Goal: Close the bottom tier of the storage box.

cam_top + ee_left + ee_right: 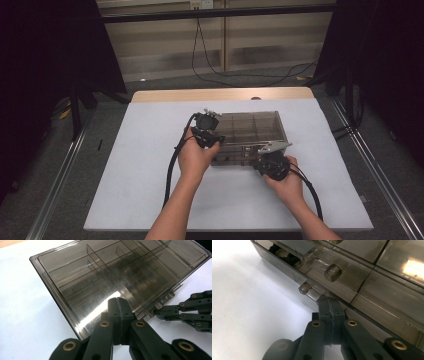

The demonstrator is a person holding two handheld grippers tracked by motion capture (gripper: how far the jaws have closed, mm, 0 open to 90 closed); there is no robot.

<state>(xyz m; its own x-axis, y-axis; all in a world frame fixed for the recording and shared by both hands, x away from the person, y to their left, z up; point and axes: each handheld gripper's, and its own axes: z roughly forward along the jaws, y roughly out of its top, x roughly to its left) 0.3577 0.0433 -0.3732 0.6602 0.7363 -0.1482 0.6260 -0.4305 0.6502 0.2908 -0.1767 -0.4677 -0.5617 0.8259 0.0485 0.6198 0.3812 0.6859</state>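
Observation:
A smoky clear compartment box (255, 129) lies with its lid down on the white mat. My left gripper (215, 140) is at the box's near-left corner, and my right gripper (261, 160) is at its front edge. In the left gripper view, my left gripper (120, 302) is shut with its tips resting on the lid (112, 272). The right gripper (156, 312) touches the front latches there. In the right gripper view, my right gripper (329, 302) is shut. Its tips press against the front wall (374, 302) just below a clear latch nub (305, 288). Small black pieces (287, 255) sit inside one compartment.
The white mat (150, 165) covers a wooden table (220, 94), with bare mat to the left, right and front of the box. Black frame posts (75, 105) and metal rails (367, 160) flank the table. Cables (210, 70) lie on the floor behind.

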